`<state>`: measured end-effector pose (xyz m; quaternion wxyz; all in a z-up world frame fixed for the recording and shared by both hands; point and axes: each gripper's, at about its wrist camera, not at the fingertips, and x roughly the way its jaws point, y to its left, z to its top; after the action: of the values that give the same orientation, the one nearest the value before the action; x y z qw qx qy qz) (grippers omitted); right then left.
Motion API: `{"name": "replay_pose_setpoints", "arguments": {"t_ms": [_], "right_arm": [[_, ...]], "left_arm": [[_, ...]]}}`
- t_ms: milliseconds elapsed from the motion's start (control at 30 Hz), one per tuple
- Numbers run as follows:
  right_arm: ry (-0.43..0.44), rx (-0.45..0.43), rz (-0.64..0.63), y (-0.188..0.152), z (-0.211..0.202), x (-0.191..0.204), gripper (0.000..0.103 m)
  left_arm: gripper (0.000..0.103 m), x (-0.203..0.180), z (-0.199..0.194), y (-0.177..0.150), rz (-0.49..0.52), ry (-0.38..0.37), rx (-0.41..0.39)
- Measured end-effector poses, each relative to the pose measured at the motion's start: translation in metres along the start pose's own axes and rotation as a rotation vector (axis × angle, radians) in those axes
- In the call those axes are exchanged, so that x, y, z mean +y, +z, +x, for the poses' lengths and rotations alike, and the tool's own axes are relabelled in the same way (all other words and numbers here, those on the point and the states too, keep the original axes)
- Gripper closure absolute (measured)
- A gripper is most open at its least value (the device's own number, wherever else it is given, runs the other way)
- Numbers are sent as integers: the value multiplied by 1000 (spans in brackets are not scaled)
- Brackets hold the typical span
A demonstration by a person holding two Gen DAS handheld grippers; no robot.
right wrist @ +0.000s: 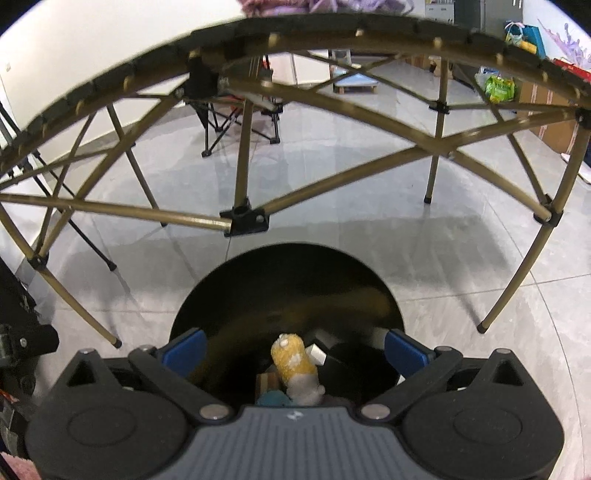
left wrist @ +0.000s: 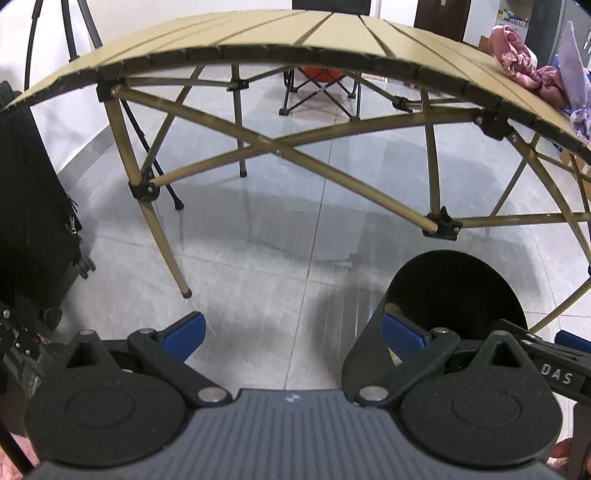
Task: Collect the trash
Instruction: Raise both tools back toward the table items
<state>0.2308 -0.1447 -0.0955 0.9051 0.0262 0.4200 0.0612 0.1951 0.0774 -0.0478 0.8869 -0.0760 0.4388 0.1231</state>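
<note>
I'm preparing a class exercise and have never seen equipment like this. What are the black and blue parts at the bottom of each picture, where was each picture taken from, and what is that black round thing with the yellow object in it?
Each picture comes from a camera mounted on a hand-held gripper, looking forward along its two blue-tipped fingers. A person carries one in each hand; there is no robot arm.

The left gripper is open and holds nothing. The right gripper is open too, hanging above a black bin on the tiled floor. Inside the bin lies trash, including a yellow and white piece; what it is cannot be told. The same bin shows at the right of the left view.

Ahead stands a folding table with a slatted tan top, bent by the fisheye lens. Pink and purple cloth lies on it.
</note>
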Motion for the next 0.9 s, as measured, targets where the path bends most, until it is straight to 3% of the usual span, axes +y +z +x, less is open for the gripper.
{"name": "replay_pose_setpoints", "arguments": {"t_ms": [200, 567, 900], "right_arm": [[3, -71, -1, 7, -19, -4, 0], [27, -297, -111, 28, -72, 6, 0], [41, -453, -117, 72, -96, -7, 0]], "left_arm": [[0, -2, -16, 6, -7, -20, -47], [0, -8, -62, 31, -42, -63, -176], [0, -29, -75, 60, -22, -83, -264]]}}
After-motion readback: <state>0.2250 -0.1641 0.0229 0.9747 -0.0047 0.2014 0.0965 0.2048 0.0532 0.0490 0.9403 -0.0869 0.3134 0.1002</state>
